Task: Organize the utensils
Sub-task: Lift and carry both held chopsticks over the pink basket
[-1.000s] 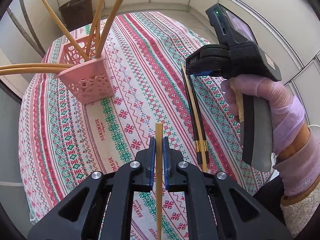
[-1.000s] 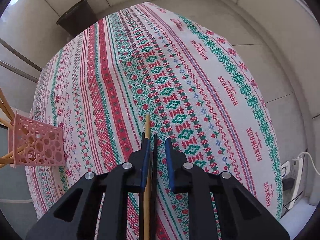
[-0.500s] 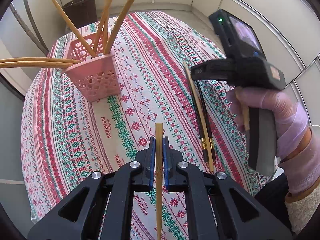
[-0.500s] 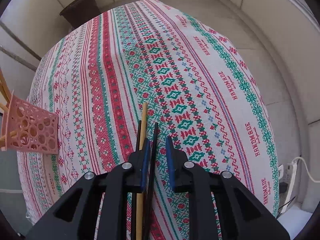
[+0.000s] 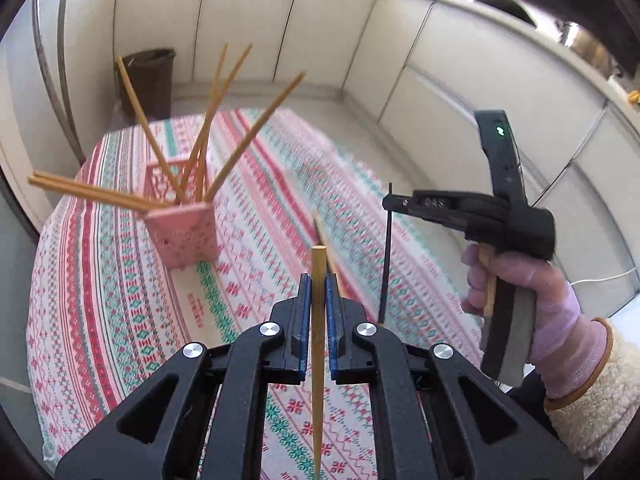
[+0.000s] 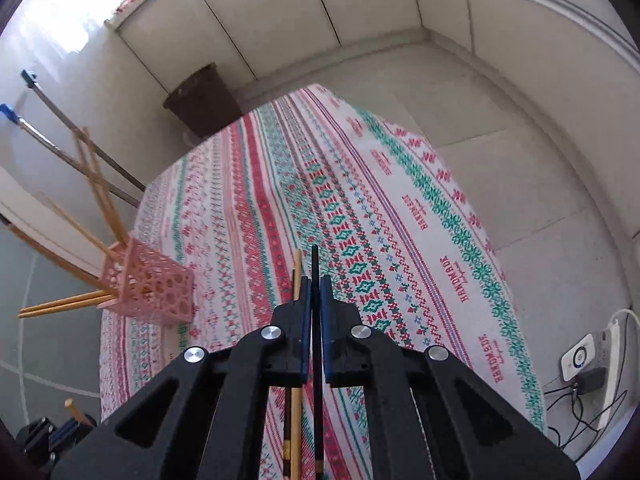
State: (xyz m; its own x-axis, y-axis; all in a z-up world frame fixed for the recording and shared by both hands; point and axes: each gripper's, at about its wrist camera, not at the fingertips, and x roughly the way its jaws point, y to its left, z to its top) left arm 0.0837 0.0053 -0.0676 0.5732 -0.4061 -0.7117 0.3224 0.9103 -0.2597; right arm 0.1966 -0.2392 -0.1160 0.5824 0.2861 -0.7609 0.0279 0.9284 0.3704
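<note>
My left gripper (image 5: 319, 286) is shut on a bamboo chopstick (image 5: 318, 344) and holds it above the patterned tablecloth (image 5: 120, 320). My right gripper (image 6: 315, 286) is shut on a black chopstick (image 6: 315, 264), lifted off the cloth; it shows upright in the left wrist view (image 5: 386, 256). A bamboo chopstick (image 6: 296, 276) and part of another black one lie on the cloth under the right gripper. The pink perforated basket (image 5: 182, 234) stands at the left with several bamboo chopsticks (image 5: 236, 148) leaning out; it also shows in the right wrist view (image 6: 150, 286).
A dark waste bin (image 6: 202, 100) stands on the floor beyond the table's far edge. Metal poles (image 6: 72, 152) lean at the left. A power strip with a plug (image 6: 582, 360) lies on the floor at the right. Cabinets line the walls.
My right gripper has shut on the black chopstick and lifted it off the cloth. Both grippers have risen and tilted up. The left still holds its bamboo chopstick.
</note>
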